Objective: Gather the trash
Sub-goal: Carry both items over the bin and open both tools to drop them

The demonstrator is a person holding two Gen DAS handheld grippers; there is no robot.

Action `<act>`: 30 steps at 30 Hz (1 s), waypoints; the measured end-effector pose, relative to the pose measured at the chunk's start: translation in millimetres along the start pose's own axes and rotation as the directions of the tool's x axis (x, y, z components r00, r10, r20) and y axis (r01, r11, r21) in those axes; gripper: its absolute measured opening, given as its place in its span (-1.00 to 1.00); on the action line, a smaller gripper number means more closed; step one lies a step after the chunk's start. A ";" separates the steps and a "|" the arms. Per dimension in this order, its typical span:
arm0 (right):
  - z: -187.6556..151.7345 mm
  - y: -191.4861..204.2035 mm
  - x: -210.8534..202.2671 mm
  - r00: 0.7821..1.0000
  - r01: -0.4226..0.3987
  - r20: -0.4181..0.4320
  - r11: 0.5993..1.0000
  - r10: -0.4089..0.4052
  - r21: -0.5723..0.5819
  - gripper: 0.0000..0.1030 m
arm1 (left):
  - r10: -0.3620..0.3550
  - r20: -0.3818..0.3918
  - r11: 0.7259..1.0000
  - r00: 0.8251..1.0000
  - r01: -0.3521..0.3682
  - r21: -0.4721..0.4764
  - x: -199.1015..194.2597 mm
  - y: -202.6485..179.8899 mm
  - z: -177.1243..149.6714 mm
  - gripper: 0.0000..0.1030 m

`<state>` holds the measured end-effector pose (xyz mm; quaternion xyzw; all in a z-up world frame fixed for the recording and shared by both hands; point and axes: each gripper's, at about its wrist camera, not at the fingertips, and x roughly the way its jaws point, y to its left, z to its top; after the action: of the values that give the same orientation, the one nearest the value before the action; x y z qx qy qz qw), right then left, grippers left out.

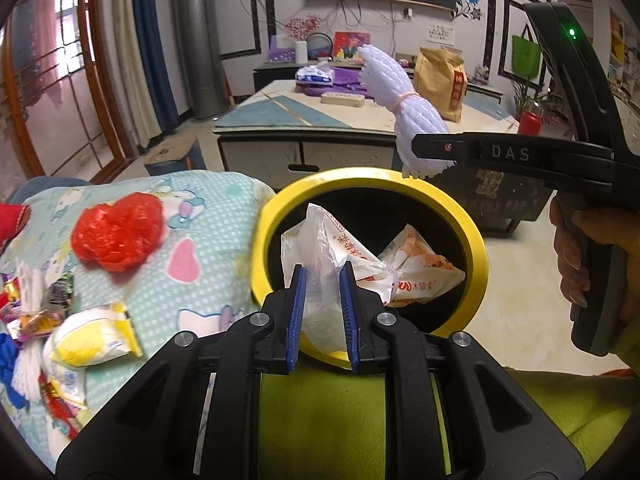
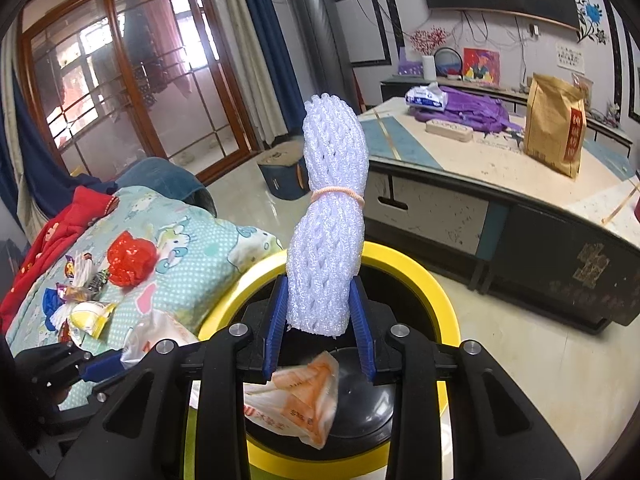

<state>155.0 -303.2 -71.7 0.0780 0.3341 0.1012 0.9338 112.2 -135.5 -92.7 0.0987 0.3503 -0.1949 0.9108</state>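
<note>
A yellow-rimmed black bin (image 1: pixel 476 240) (image 2: pixel 440 300) stands beside the quilt. My left gripper (image 1: pixel 322 280) is shut on a white and orange plastic bag (image 1: pixel 320 240) over the bin's mouth; it shows in the right wrist view too (image 2: pixel 160 332). Another orange-printed bag (image 1: pixel 420 272) (image 2: pixel 300 400) lies inside the bin. My right gripper (image 2: pixel 322 296) (image 1: pixel 432 148) is shut on a white foam fruit net bundle (image 2: pixel 332 216) (image 1: pixel 400 96), tied with a rubber band, held upright above the bin.
On the patterned quilt (image 1: pixel 208 240) lie a crumpled red plastic bag (image 1: pixel 118 236) (image 2: pixel 130 258), a yellow-white wrapper (image 1: pixel 92 340) (image 2: pixel 90 316) and several candy wrappers (image 1: pixel 40 312). A low table (image 2: pixel 500 168) with a brown paper bag (image 2: pixel 556 124) stands behind the bin.
</note>
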 end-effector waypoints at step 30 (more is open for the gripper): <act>-5.0 -3.9 15.9 0.999 0.013 -0.050 1.000 -0.013 0.018 0.18 | -0.018 0.087 0.986 0.996 0.032 -0.161 -16.0 25.1 -0.2 0.78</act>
<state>164.4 -302.7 -86.0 0.0816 0.3587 0.0940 0.9251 111.9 -108.2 -80.9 0.0115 0.3272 -0.1810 0.9274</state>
